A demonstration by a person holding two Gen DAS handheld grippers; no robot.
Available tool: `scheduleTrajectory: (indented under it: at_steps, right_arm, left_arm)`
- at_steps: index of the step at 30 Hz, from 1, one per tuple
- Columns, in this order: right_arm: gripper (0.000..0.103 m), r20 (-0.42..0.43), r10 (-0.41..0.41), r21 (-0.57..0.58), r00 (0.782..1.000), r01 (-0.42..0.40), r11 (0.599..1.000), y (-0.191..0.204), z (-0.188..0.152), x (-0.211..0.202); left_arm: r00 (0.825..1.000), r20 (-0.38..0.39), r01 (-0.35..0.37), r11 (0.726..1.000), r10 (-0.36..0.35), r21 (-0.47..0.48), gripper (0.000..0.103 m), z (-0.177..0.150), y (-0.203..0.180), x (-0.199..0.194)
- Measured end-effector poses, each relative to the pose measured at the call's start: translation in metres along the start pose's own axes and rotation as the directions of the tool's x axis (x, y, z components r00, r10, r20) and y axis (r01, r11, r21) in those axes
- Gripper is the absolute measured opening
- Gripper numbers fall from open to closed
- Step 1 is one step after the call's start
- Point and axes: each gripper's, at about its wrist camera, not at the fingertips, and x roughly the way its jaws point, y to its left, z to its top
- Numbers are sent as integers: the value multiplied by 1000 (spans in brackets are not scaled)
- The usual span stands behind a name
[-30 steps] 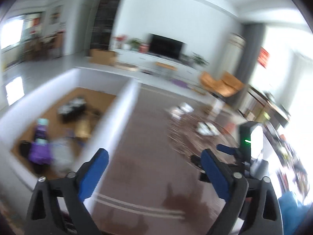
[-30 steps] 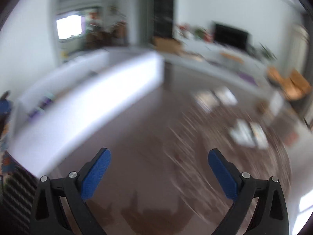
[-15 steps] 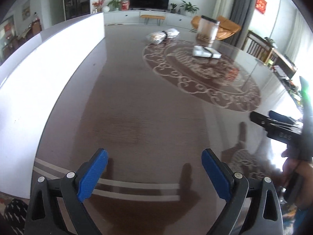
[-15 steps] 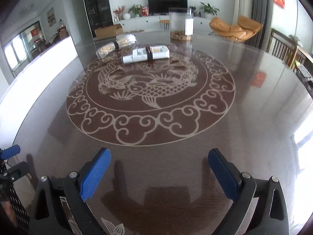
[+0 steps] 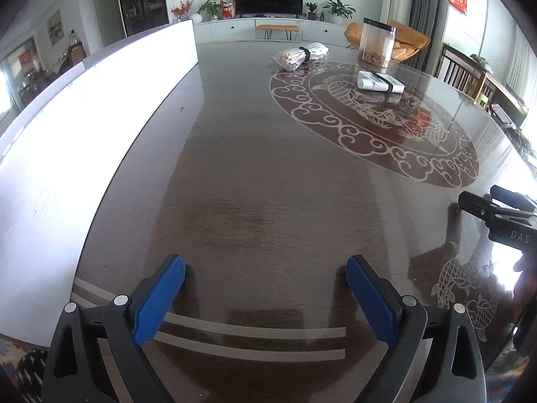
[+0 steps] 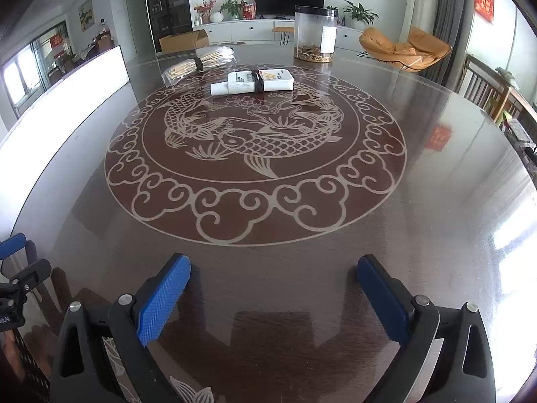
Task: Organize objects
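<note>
A white banded bundle of tube and box (image 6: 252, 82) lies at the far side of the dark table (image 6: 268, 228), also in the left wrist view (image 5: 380, 82). A clear bag of sticks with a black band (image 6: 198, 62) lies to its left (image 5: 300, 54). A clear jar with a black lid (image 6: 315, 33) stands behind them (image 5: 376, 42). My left gripper (image 5: 265, 277) is open and empty near the table's front edge. My right gripper (image 6: 273, 277) is open and empty, also low at the front. All objects are far ahead of both.
A white-walled box (image 5: 84, 100) runs along the table's left side. A round fish pattern (image 6: 255, 144) covers the table's middle. Chairs (image 6: 496, 97) stand at the right edge. The right gripper's body shows at the left view's right edge (image 5: 496, 215).
Both grippers swung from a blurred view over the white box to a steady, low view across the table. Over the last half second they barely moved. Both stayed open.
</note>
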Motion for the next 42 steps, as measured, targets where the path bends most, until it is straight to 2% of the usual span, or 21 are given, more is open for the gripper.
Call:
scheduleTrajectory:
  at_steps: [3,8,14,18,22,27,42]
  right_arm:
    - [101,-1,0,-1,1000,0,1000,0,0,1]
    - [103,-5,1,-5,1000,-1,1000,1,1,1]
    - [103,-5,1,-6,1000,-1,1000,1,1,1]
    - [103,-5,1,-6,1000,-1,1000,1,1,1]
    - [103,-5,1,-6,1000,-1,1000,1,1,1]
    - [103,-5,1,-6,1000,-1,1000,1,1,1]
    - [103,-5,1,-6,1000,-1,1000,1,1,1]
  left_arm:
    - [1000,-1,-11,1000,11,-8,103,-1,3,2]
    - [1000,-10,-19,1000,19,-21,103,2,8,4]
    - [997,-71,-22,999,21,-24,103,23,7,18]
    - [997,-80,-5,1000,5,0,103,36,5,26]
    - [998,-57,3,1000,-2,8,103,46,3,34]
    - [999,11,30,999,-31,40,103,53,2,40]
    - [1000,12,24,999,-25,33,103,57,4,40]
